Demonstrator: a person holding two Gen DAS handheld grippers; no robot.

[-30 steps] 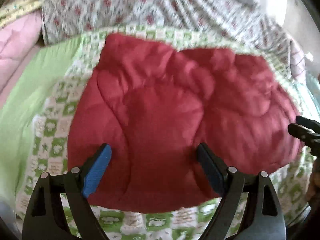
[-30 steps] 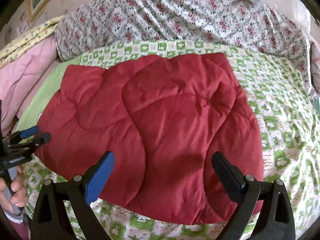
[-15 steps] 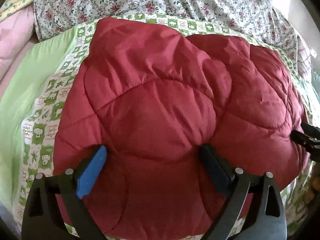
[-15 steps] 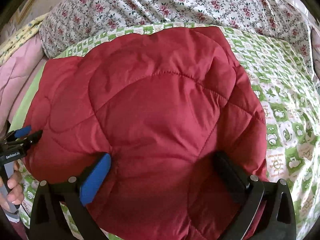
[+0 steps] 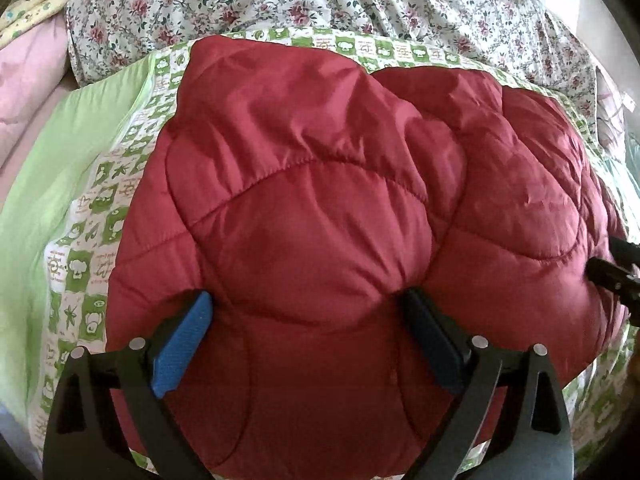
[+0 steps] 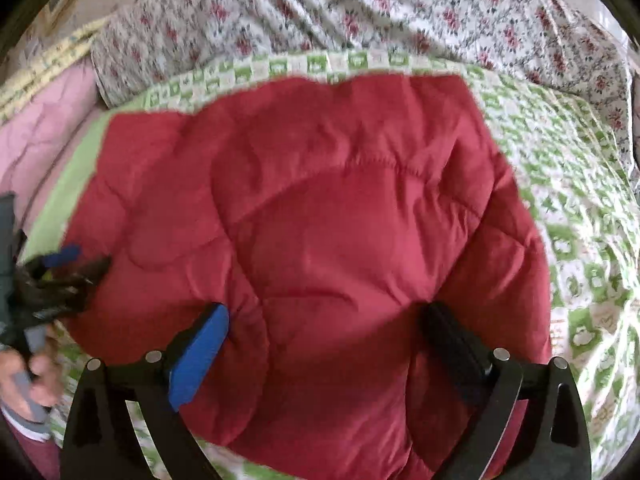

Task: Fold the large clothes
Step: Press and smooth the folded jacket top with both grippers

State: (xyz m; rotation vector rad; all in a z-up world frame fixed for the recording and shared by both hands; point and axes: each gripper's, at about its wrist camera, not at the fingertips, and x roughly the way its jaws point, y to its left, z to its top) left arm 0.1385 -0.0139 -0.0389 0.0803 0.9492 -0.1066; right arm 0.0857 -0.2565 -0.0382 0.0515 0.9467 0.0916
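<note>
Left wrist view: red quilted jacket (image 5: 320, 216) lies as puffy bundle on green patterned sheet (image 5: 92, 216), apparently already folded over. Left gripper (image 5: 308, 324) jaws spread wide, pressing its near edge, nothing clamped. Right gripper (image 6: 324, 332) likewise spread. Left to do, likely: flatten, final fold.
</note>
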